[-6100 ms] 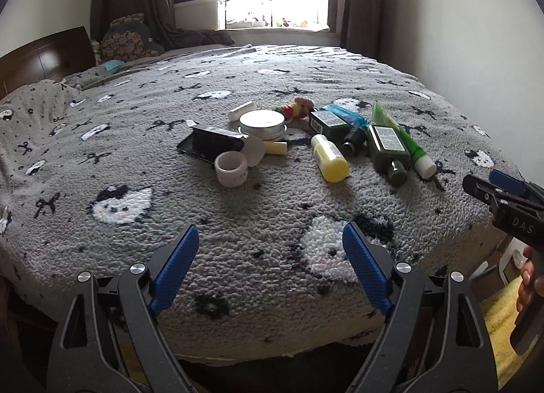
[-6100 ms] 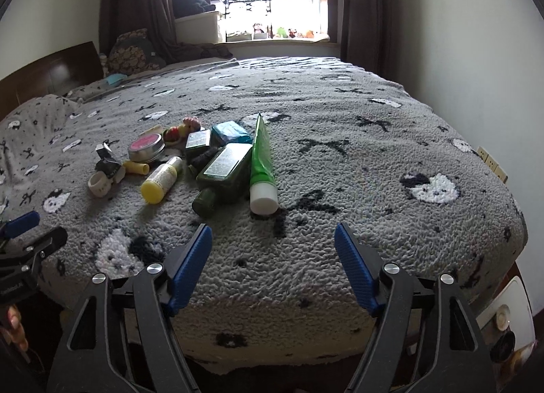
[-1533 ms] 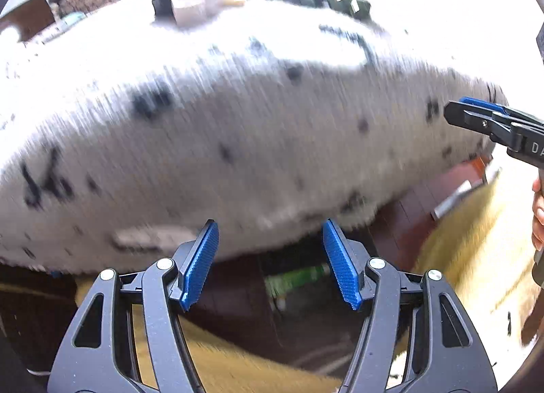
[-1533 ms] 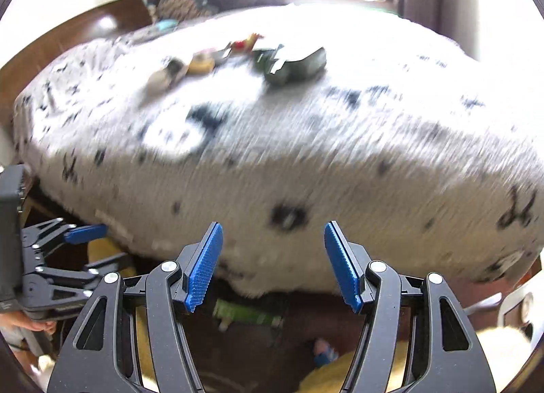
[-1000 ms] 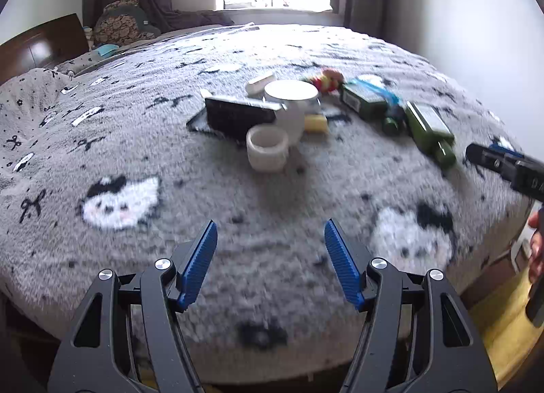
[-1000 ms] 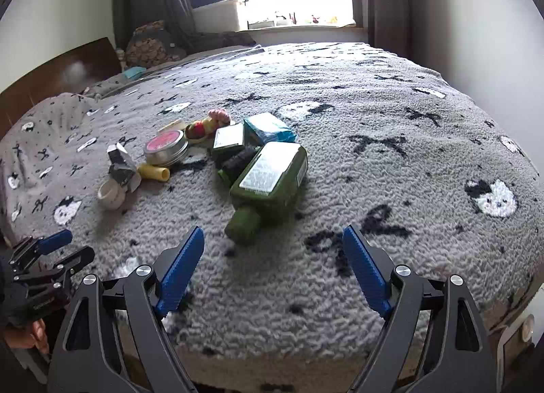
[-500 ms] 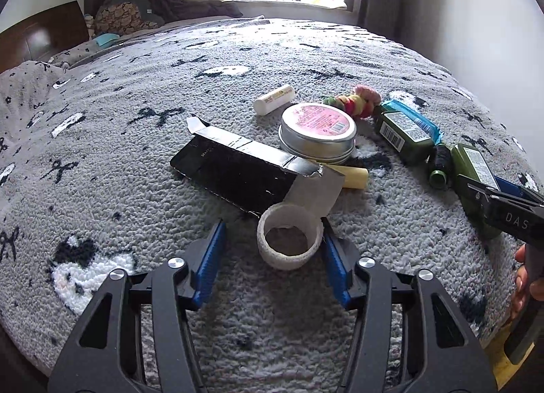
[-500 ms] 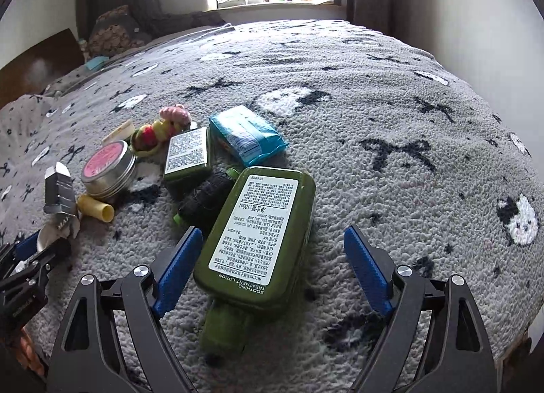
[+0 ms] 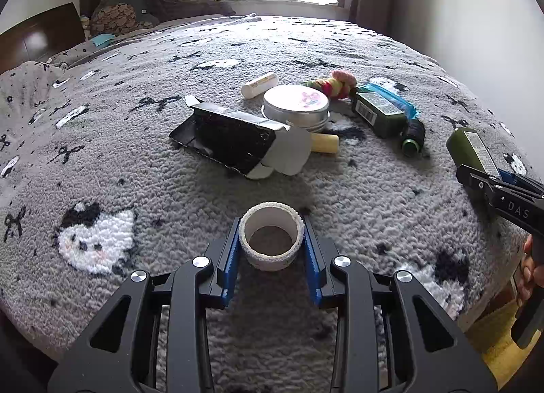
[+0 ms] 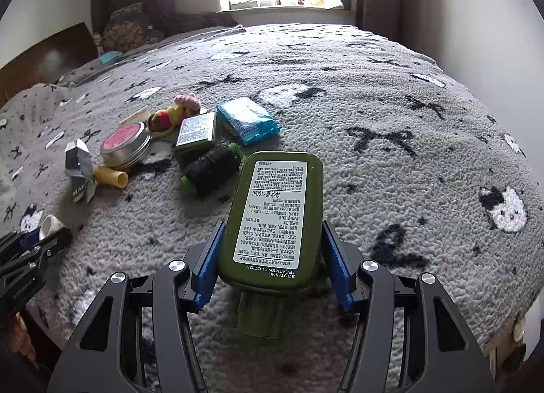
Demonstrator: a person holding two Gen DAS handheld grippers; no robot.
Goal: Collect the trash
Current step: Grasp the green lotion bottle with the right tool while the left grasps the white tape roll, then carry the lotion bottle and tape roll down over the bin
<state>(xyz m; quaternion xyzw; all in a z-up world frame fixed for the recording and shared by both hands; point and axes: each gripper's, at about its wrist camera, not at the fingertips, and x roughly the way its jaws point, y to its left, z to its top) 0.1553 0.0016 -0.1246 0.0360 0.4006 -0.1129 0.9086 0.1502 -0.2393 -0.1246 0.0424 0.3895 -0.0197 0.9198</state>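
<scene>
A white tape roll (image 9: 272,258) stands on the grey cat-pattern blanket (image 9: 357,195) between the blue pads of my left gripper (image 9: 271,223). Its jaws are closing and both pads touch the roll's sides. In the right wrist view a flat green lotion bottle (image 10: 272,216) lies label up, cap toward the camera. My right gripper (image 10: 273,224) straddles it with its jaws closing, and the pads meet its edges. The left wrist view also shows the green lotion bottle (image 9: 472,148) and, at the right edge, the right gripper (image 9: 476,175).
Further up the blanket lie a black carton (image 9: 227,141), a round tin (image 9: 295,103), a yellow tube (image 9: 324,143), a smaller green bottle (image 9: 380,110), a blue packet (image 10: 248,119), a knitted toy (image 9: 333,81) and a white stick (image 9: 260,85). The bed's edge runs just below both grippers.
Both pairs of jaws have narrowed onto their objects. The tape roll now sits apart from the black carton, between the left pads. The green bottle now sits deeper between the right pads.
</scene>
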